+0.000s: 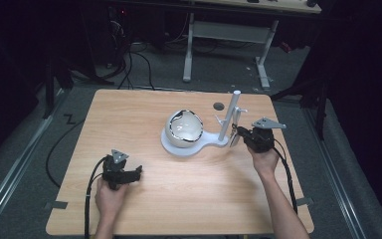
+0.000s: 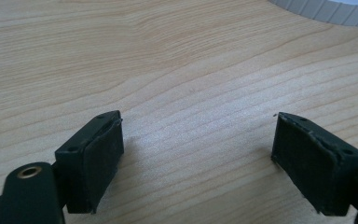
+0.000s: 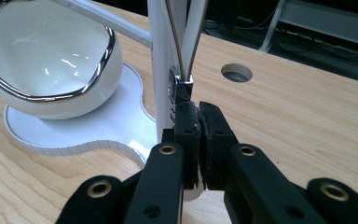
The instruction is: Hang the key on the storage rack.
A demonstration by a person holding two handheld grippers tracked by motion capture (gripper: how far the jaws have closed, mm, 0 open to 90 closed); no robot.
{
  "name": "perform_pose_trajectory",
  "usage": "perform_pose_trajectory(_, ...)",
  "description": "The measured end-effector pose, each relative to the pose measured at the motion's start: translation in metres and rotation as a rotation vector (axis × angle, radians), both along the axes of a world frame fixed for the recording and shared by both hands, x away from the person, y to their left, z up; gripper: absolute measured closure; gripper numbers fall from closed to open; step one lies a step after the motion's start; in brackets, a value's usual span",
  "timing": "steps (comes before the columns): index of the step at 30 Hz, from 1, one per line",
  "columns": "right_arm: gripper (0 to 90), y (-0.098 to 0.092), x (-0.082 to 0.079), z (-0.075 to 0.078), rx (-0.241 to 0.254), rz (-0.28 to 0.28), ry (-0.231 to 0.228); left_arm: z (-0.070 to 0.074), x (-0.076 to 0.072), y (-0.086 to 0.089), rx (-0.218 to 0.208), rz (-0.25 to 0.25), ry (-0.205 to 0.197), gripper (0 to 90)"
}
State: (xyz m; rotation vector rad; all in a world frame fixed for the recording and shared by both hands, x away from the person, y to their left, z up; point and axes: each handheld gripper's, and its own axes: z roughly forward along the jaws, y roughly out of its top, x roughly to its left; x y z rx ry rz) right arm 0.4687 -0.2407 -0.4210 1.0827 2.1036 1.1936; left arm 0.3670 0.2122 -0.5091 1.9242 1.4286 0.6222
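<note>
Right gripper point(image 3: 199, 122) is clamped on the metal tongs point(image 3: 185, 42) hanging beside the white stand post point(image 1: 230, 117), right of the bowl point(image 1: 184, 126), so lifting them free looks next, while the left gripper point(image 2: 198, 154) rests wide open on the worktop point(image 1: 144, 199).

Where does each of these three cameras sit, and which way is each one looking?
High view: above the person's side, looking forward and down on the light wooden table; both forearms enter from below.
Left gripper view: on the left gripper, facing bare wood; its black jaws stand wide apart.
Right gripper view: on the right gripper, facing the white upright post; jaws pinch a thin silvery hanging piece.
Shared: high and right gripper views show the glossy white chrome-rimmed bowl.
</note>
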Motion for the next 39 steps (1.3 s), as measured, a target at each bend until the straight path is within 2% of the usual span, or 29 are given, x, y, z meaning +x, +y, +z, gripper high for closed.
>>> perform_pose_trajectory(12, 80.9, -0.006, -0.003, -0.003, 0.016, -0.011, 0.005, 0.000, 0.000, 0.000, 0.000, 0.000, 0.000, 17.0)
perform_pose_trajectory(19, 72.1, -0.008, -0.008, -0.001, 0.032, -0.011, -0.002, 0.000, 0.000, 0.000, 0.000, 0.000, 0.000, 17.0)
perform_pose_trajectory(29, 59.1, -0.019, -0.019, 0.002, 0.055, -0.051, -0.011, 0.000, 0.000, 0.000, 0.001, 0.000, 0.000, 16.9)
perform_pose_trajectory(39, 54.8, -0.031, -0.028, -0.004, 0.083, -0.080, 0.010, 0.000, 0.000, 0.000, 0.001, 0.000, 0.000, 16.9)
